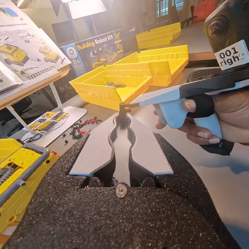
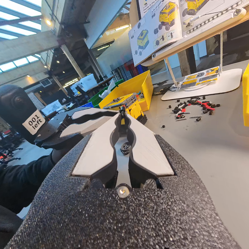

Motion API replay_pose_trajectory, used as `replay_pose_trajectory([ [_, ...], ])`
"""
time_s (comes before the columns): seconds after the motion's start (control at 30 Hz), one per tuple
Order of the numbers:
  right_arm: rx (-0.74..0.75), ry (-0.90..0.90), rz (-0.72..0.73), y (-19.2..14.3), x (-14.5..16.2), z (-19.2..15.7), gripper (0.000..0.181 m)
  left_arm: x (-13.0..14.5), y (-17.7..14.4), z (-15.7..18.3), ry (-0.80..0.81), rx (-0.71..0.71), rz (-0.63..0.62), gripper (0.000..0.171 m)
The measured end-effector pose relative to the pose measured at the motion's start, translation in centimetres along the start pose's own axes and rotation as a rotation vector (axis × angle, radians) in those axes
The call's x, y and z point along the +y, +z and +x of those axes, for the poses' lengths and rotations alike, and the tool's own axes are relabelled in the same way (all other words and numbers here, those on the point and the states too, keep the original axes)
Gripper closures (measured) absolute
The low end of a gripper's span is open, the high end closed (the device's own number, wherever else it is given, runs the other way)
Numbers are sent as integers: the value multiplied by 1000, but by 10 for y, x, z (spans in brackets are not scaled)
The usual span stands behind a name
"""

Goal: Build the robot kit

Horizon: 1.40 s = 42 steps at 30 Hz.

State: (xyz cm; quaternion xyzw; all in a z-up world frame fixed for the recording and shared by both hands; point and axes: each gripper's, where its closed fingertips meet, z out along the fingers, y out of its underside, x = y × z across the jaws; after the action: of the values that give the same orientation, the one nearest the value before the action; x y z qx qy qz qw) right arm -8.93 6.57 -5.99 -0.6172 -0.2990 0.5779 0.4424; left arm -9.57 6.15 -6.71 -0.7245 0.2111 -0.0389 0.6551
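My left gripper [image 1: 122,114] is shut on a slim black beam [image 1: 122,118] and holds it upright above the table. My right gripper [image 1: 131,105] comes in from the right, held by a gloved hand, and its tips meet the top of the beam. In the right wrist view my right gripper [image 2: 122,114] is shut on a small black pin [image 2: 122,109]. The left gripper [image 2: 94,114] reaches in from the left, and its tips touch that spot. A grey wheel hub [image 2: 125,147] lies on the table under my right fingers.
A partly built yellow model [image 1: 20,168] [image 2: 129,105] stands near a yellow bin [image 2: 134,86]. More yellow bins [image 1: 107,86] and a kit box [image 1: 97,51] stand behind. Loose black and red parts [image 1: 83,126] [image 2: 192,109] lie by the booklet stand [image 1: 27,47] [image 2: 161,27]. Left and right tips are no more than a few centimetres apart.
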Motion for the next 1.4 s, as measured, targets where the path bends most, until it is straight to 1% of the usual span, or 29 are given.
replay_pose_trajectory([
  [0.17, -2, 25, 37, 1, -3, -3, 177, -3, -2, -1, 43, -22, 10, 167],
  [0.37, -22, 48, 59, 3, -1, -8, 178, -3, -7, -2, 60, -21, 16, 167],
  [0.53, -19, 8, 17, 2, 0, -7, 178, -2, -8, 0, 211, -46, -6, 166],
  [0.6, -25, -10, -8, 1, 2, -8, 177, -3, -10, 1, 242, -50, 2, 167],
  [0.77, -96, 21, 16, -4, -1, -15, 178, -7, -13, 5, 227, -13, 32, 167],
  [0.87, -130, 93, 33, -6, -2, -15, 178, -7, -12, 7, 216, 6, 33, 167],
  [1.07, -88, 64, 42, -6, -2, -15, 178, -7, -13, 7, 199, 16, 37, 167],
  [1.17, -80, 82, 53, -5, -1, -13, 178, -3, -10, 6, 145, 29, 26, 167],
  [1.27, -68, 110, 82, -4, -1, -10, 178, -3, -8, 5, 57, 51, 25, 167],
  [1.4, -22, 106, 83, -1, 2, -8, 177, -1, -9, 3, 58, 40, 25, 167],
])
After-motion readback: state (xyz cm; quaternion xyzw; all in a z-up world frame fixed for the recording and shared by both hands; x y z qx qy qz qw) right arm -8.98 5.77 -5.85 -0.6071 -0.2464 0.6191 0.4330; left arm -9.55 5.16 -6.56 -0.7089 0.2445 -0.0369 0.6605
